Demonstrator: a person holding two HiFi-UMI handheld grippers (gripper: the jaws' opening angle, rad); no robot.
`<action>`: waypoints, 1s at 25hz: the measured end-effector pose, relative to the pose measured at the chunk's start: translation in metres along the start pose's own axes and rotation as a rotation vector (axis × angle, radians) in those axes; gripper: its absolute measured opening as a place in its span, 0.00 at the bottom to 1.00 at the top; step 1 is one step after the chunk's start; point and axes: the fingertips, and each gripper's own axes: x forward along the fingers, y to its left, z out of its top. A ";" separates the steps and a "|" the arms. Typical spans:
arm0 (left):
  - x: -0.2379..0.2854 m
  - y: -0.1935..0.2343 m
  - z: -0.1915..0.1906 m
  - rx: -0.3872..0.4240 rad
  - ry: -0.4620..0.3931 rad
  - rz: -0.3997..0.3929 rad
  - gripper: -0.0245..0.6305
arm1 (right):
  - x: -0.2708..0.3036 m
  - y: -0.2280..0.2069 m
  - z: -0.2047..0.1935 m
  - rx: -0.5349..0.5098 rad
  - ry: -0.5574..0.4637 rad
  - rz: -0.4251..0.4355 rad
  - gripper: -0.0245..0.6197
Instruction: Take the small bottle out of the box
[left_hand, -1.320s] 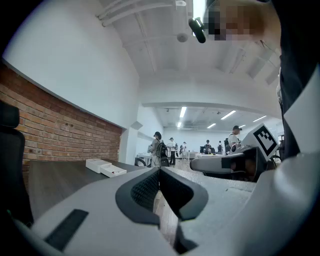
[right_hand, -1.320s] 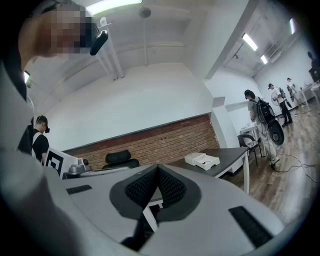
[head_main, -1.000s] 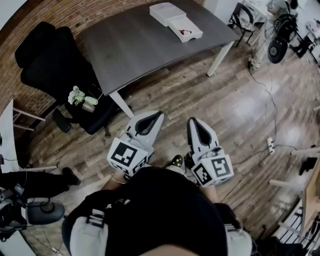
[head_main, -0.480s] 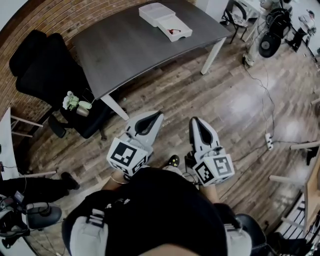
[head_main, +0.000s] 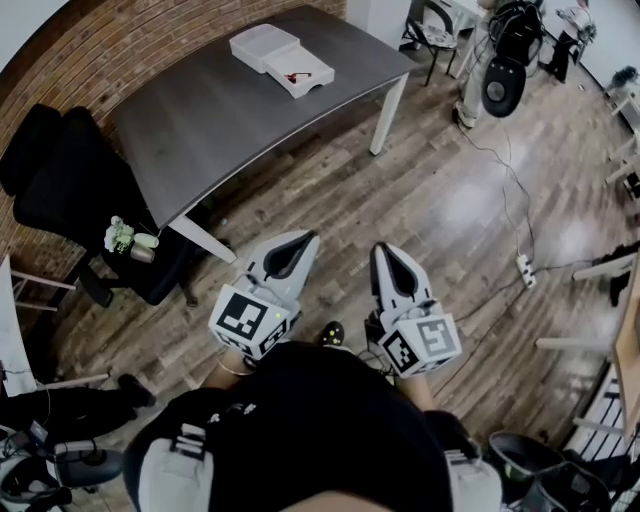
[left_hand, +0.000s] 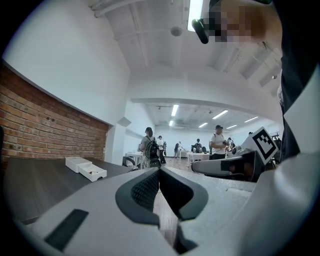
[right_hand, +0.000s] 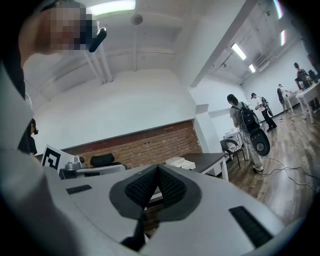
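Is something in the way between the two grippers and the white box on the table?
Nothing visible. Between the left gripper, the right gripper and the white open box lie only wooden floor and the bare top of the dark grey table. The black office chair stands off to the left.

I held my left gripper (head_main: 298, 243) and right gripper (head_main: 383, 252) side by side, slightly apart, close in front of my body, both pointing level and forward; each one's jaws were pressed together, empty
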 end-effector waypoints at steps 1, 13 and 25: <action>0.004 -0.005 0.000 0.002 0.000 -0.001 0.04 | -0.004 -0.007 0.001 -0.002 -0.001 -0.005 0.04; 0.033 -0.020 -0.011 0.007 0.014 0.012 0.04 | -0.018 -0.048 -0.008 0.036 0.030 -0.009 0.04; 0.095 0.011 -0.003 -0.017 -0.010 -0.031 0.04 | 0.017 -0.086 0.013 -0.020 0.028 -0.043 0.05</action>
